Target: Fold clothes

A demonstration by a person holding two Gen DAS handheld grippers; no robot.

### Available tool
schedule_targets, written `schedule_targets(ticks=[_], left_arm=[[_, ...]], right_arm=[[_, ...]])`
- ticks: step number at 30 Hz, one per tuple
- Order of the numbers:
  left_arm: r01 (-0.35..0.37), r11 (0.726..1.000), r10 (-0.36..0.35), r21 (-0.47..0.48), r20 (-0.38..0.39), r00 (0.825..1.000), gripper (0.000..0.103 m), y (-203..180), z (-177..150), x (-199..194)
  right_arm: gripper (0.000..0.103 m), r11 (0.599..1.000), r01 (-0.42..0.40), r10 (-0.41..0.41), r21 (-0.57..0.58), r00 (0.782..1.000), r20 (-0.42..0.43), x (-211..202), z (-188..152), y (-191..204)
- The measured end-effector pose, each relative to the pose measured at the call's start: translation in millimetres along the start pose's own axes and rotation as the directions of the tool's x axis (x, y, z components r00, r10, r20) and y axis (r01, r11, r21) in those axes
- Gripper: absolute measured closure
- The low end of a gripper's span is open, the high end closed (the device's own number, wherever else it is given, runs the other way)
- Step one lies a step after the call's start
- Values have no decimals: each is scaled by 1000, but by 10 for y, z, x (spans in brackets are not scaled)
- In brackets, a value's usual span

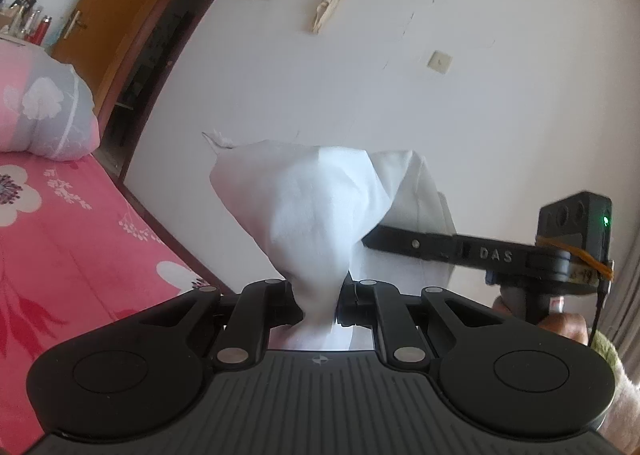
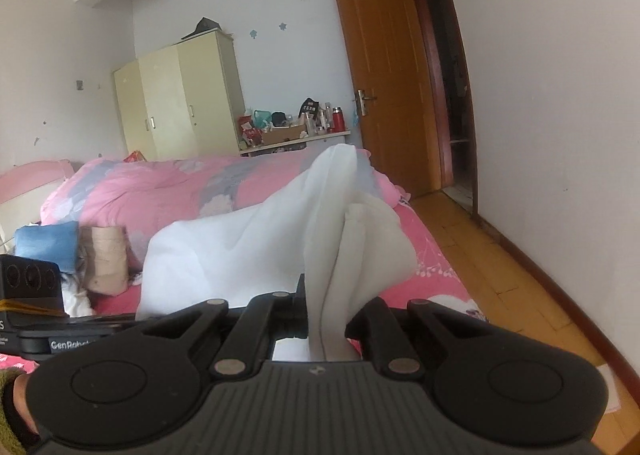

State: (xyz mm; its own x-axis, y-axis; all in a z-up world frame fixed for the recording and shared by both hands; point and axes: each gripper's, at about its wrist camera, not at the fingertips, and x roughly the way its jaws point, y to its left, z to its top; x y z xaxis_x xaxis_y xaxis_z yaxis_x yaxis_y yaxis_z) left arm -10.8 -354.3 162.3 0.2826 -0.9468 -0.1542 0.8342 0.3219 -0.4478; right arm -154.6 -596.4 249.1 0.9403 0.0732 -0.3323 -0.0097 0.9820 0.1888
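Two grippers, one white garment (image 1: pixel 308 207): left gripper (image 1: pixel 319 305) clamped on a bunched neck of the cloth, right gripper (image 2: pixel 326 329) clamped on a pleated fold of the same cloth (image 2: pixel 248 251). Garment is held up in the air above the pink bed (image 2: pixel 432 267), slack between the two grips, most of its body hanging below and out of view

Step in hand, judged: lift-and-spread before the first fold; cloth not yet laid flat. Both grips look like bunches rather than clean corners or edges

Next move calls for: drawing the grippers apart to take out the slack, then lowering the garment onto a free part of the bed, keeping both clamps closed until it rests. Risk: bunched holds may leave twists when laid down

Writing legible: "DAS" on the arm of the right gripper (image 1: pixel 496 255) seen from the left wrist; "GenRobo…" (cut off) on the left gripper (image 2: pixel 70 343) seen from the right wrist. Bottle labels on the far shelf (image 2: pixel 296 141) too small to read
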Motion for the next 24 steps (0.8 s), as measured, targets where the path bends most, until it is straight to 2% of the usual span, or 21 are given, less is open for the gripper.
schedule_targets(ticks=[4,12,17,24], left_arm=[[-19,1000,18,-3,-25,1000,91,443,-72,413],[-74,995,72,-65,-44,996,92,1374,-83,1140],[-123,987,117,-99,-65,991,92,1804,-58,1435],[-189,971,179,-145,-77,981,92,2223,-75,1562]], right_arm=[[98,1000,-6,6,25,1000,-11,530,-87,-359],[98,999,-5,8,36,996,-94,1676,-217,-951],[98,999,-33,34,15,989,-144,2276,-197,-1096],[98,998,-57,57,4,975,-216,2985,-180,-1260]])
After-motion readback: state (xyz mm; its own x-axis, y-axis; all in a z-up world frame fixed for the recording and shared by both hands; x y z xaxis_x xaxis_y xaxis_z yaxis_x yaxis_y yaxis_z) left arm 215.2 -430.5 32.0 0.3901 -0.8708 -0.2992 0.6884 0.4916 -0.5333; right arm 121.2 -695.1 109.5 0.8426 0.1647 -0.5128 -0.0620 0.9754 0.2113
